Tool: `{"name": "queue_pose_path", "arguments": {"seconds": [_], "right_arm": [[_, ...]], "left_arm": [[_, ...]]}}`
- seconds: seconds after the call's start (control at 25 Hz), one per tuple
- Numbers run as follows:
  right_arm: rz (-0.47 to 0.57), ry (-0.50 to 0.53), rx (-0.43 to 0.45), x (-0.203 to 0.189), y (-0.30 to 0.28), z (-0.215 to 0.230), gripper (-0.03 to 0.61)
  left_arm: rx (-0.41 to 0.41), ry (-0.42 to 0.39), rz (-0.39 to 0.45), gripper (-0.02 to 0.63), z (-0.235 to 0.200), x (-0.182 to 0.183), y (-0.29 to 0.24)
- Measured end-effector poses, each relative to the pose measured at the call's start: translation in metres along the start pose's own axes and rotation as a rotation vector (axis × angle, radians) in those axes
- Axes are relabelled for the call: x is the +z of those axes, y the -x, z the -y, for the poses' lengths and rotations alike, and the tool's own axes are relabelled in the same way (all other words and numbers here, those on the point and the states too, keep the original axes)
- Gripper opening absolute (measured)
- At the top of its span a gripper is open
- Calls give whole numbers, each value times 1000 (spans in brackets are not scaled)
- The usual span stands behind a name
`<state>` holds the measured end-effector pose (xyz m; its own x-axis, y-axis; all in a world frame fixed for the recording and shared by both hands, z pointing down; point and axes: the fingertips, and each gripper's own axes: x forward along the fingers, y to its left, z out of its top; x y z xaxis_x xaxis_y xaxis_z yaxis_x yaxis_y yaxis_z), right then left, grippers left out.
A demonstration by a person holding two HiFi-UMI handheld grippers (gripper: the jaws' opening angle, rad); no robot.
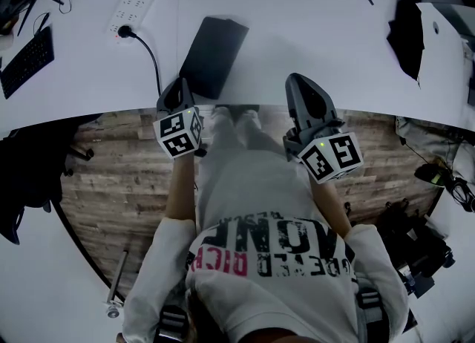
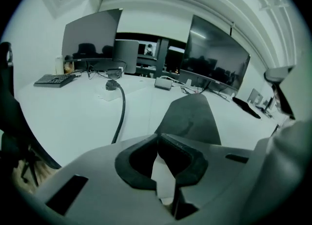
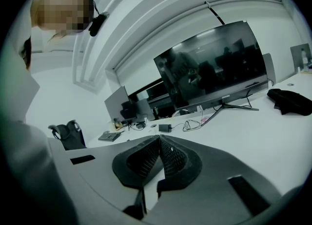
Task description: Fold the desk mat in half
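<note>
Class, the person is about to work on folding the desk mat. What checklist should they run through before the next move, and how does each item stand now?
1. Left gripper empty: ok, nothing between its jaws.
2. Right gripper empty: ok.
3. Jaws open, ready to take the mat: not ok, both pairs are together.
4. Desk mat lying flat on the desk with nothing on top: ok.
5. Power cable clear of the mat: ok, it runs beside the mat's left edge, apart from it.
6. Mat already folded: cannot tell.
</note>
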<state>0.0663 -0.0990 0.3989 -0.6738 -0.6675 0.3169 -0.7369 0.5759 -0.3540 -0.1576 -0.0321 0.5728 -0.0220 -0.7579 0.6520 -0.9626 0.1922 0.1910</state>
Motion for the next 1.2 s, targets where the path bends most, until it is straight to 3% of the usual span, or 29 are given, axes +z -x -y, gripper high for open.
{"name": "queue_pose_path", "arguments": {"seconds": [0.16, 0.44, 0.6, 0.8, 0.96, 1.08, 1.2], "right_arm": [[0, -1, -6, 0, 1, 1, 0], [-2, -3, -8, -1, 1, 2, 1], [-4, -4, -7, -1, 1, 1, 1], [-3, -5, -10, -1, 2, 3, 1], [-3, -7, -15, -2, 4, 4, 1], [-2, -8, -16, -2, 5, 4, 0], [0, -8, -19, -2, 5, 4, 1]], "left_arm": [[44, -129, -56, 28, -1, -9, -5], [73, -185, -91, 38, -3, -14, -10], [72, -177, -93, 53, -5, -13, -9], [65, -146, -55, 174, -8, -7, -1], [44, -139, -12, 175, -1, 0, 7], [27, -187, -14, 176, 11, 0, 4], [16, -184, -24, 176, 17, -4, 1]]}}
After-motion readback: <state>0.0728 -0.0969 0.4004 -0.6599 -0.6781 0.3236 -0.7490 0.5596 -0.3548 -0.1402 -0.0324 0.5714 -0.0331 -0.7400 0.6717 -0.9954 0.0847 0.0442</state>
